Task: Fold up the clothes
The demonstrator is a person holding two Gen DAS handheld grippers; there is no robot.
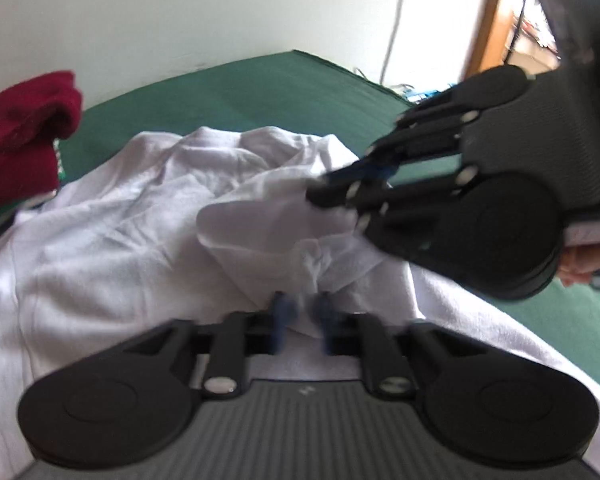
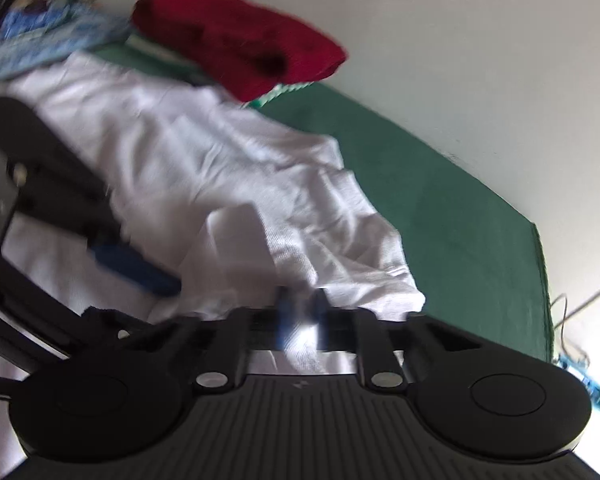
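- A white garment [image 1: 112, 216] lies crumpled and spread over a green-covered surface [image 1: 260, 92] that runs along a pale wall [image 1: 180, 8]; whether that surface is a bed or a desk cannot be told.
- The left tool [image 1: 302, 312] sits low over the near part of the garment, its blue-padded fingertips [image 1: 281, 308] close together with a bunched fold of white cloth between them (motion blur softens the tips, yet the cloth clearly rises from the gap).
- The right tool [image 1: 332, 184] comes in from the right in the left wrist view, its tips pinched on a raised flap of the same garment, which lifts into a loose peak between the two tools.
- In the right wrist view the right tool's fingertips [image 2: 286, 312] likewise stand nearly together, with white cloth passing between them at the garment's near edge.
- A bare hand [image 1: 580, 270] shows just behind the right tool's body.
- A dark red garment [image 2: 240, 40] lies bunched at the far end of the green surface, against the wall and beside the white one.
- Blue patterned cloth [image 2: 40, 36] sits at the upper left of the right wrist view, too blurred to make out further.
- A thin white cable [image 1: 396, 20] hangs down the wall, near a wooden frame [image 1: 488, 16].
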